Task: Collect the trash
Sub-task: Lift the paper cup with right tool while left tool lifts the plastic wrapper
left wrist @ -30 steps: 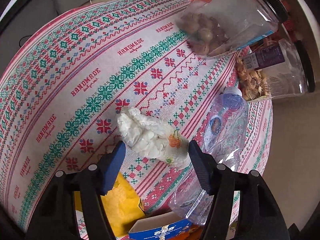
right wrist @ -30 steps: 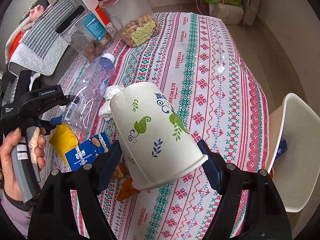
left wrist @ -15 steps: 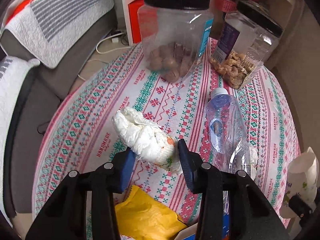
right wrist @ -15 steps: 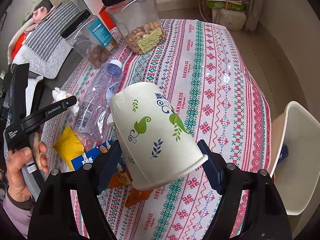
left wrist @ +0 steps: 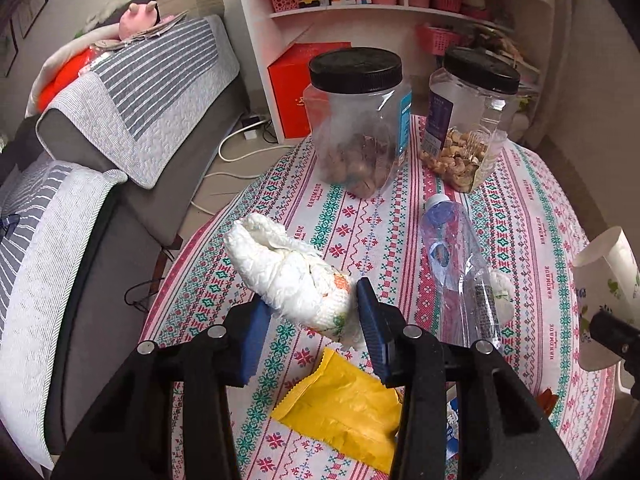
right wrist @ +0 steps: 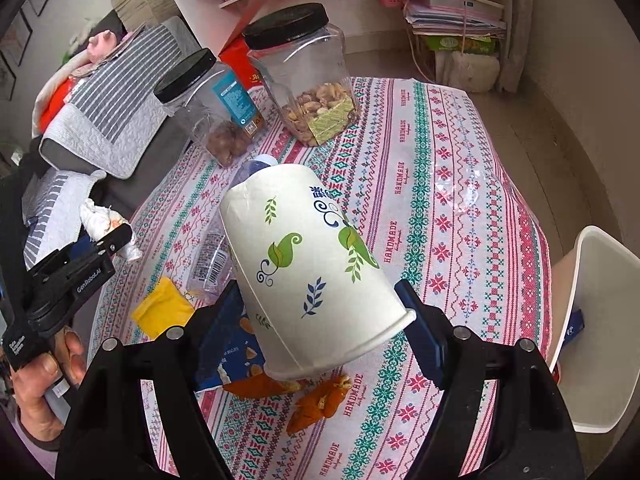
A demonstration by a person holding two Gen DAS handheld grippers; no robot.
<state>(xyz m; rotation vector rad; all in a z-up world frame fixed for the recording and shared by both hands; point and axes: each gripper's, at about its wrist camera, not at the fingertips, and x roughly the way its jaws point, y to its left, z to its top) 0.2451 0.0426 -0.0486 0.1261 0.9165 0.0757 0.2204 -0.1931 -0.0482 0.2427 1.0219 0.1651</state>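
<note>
My left gripper (left wrist: 310, 322) is shut on a crumpled white tissue wad (left wrist: 288, 276) and holds it above the table; the wad also shows in the right wrist view (right wrist: 102, 222). My right gripper (right wrist: 320, 316) is shut on a white paper cup with leaf prints (right wrist: 308, 264), tilted, above the table; its edge shows in the left wrist view (left wrist: 604, 292). On the patterned tablecloth (right wrist: 432, 184) lie a crushed clear plastic bottle (left wrist: 460, 264), a yellow wrapper (left wrist: 344, 404), a blue snack box (right wrist: 236, 344) and orange peels (right wrist: 320, 400).
Two clear jars with black lids stand at the table's far side: one with brown nuts (left wrist: 360, 120), one with cashews (left wrist: 468, 120). A white bin (right wrist: 596, 332) stands beside the table at right. A grey sofa (left wrist: 100, 128) is at left, shelves (left wrist: 384, 8) behind.
My left gripper closed on the tissue wad and lifted it off the table, tilting up. My right gripper keeps holding the cup and has risen slightly.
</note>
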